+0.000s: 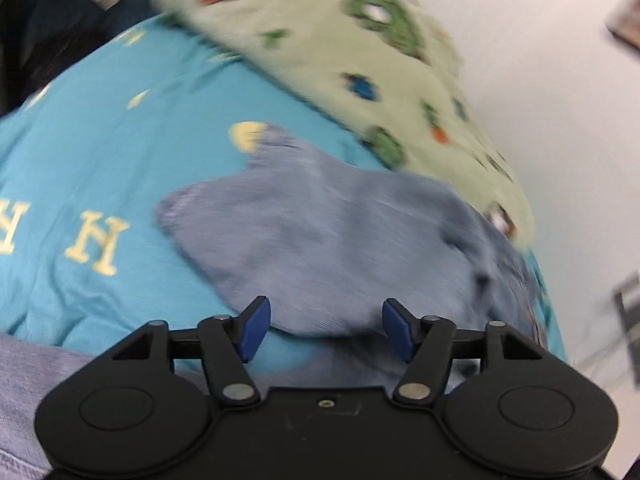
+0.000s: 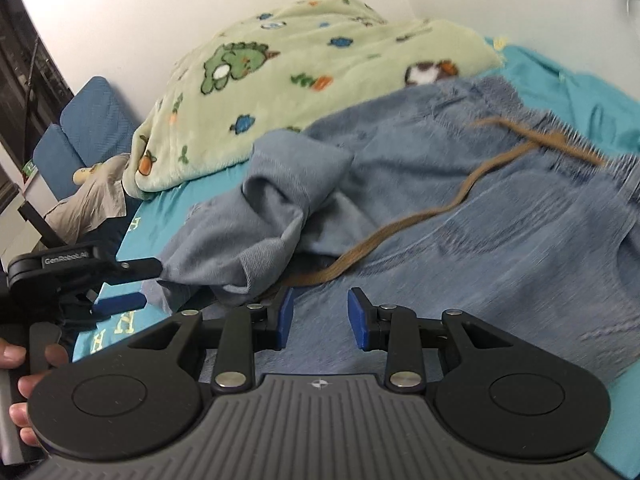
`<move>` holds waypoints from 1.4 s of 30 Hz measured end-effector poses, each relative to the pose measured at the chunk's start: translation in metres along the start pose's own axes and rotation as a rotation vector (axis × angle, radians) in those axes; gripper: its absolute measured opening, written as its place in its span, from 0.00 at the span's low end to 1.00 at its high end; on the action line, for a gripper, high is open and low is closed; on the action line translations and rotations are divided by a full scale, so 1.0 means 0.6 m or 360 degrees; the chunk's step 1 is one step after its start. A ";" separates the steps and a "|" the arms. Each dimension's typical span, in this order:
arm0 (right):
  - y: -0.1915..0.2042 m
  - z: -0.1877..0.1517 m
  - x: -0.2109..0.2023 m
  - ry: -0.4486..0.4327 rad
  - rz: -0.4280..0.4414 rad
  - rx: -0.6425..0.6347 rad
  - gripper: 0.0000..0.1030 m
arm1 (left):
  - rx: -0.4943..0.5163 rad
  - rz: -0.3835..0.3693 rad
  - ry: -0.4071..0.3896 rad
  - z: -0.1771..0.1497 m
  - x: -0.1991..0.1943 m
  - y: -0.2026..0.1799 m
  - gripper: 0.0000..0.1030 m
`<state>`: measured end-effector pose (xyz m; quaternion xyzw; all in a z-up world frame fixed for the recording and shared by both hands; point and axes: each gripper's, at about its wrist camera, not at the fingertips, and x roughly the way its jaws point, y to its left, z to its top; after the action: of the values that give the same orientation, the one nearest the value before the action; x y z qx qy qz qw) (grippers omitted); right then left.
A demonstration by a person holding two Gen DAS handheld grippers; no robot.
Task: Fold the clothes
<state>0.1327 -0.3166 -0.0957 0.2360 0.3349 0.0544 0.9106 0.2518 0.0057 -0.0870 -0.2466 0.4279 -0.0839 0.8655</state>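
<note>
Left wrist view: left gripper (image 1: 326, 328) is hovering with jaws apart and holding nothing, over the leg of the blue trousers (image 1: 320, 236) lying on the teal sheet (image 1: 100, 152); probably lining up a grab.

Right wrist view: right gripper (image 2: 320, 318) is sitting partly open and empty above the trousers' (image 2: 500, 240) front, near the brown drawstring (image 2: 400, 232); the bunched leg likely needs flattening first.

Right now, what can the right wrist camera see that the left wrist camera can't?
Only the right wrist view shows the brown drawstring on the blue pants, the blue cushion, the person's hand and the left gripper seen from the side.

Only the left wrist view shows the left gripper from behind, open, with the pants' cloth between its pads and no grip on it.

Both show the pants, the turquoise sheet with yellow letters, the green dinosaur blanket and the white wall.
</note>
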 end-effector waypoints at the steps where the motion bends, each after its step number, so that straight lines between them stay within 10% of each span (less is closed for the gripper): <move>1: 0.000 -0.003 0.006 0.0010 0.0010 0.0027 0.33 | -0.0062 -0.0007 0.0001 0.006 0.007 0.015 0.57; 8: -0.004 -0.023 0.035 0.0095 0.0047 0.0164 0.33 | -0.0429 -0.0026 0.0016 0.017 0.047 0.084 0.57; 24: 0.008 -0.044 0.044 0.0170 0.0096 0.0179 0.33 | -0.0493 -0.0067 -0.0136 0.065 0.082 0.111 0.58; 27: 0.008 -0.048 0.050 0.0174 0.0087 0.0171 0.33 | -0.0476 -0.0037 -0.0140 0.079 0.092 0.118 0.15; 29: 0.008 -0.049 0.052 0.0167 0.0084 0.0164 0.33 | -0.0434 -0.0016 -0.0114 0.086 0.096 0.123 0.04; 36: 0.013 -0.055 0.053 0.0130 0.0073 0.0093 0.33 | -0.0347 -0.0072 -0.0465 0.122 -0.034 0.107 0.04; 42: 0.017 -0.058 0.046 0.0093 0.0051 0.0048 0.33 | -0.0363 0.0114 -0.0736 0.170 -0.188 0.168 0.04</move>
<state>0.1325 -0.2867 -0.1301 0.2533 0.3583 0.0708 0.8958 0.2552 0.1695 -0.0061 -0.3397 0.2339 0.0541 0.9094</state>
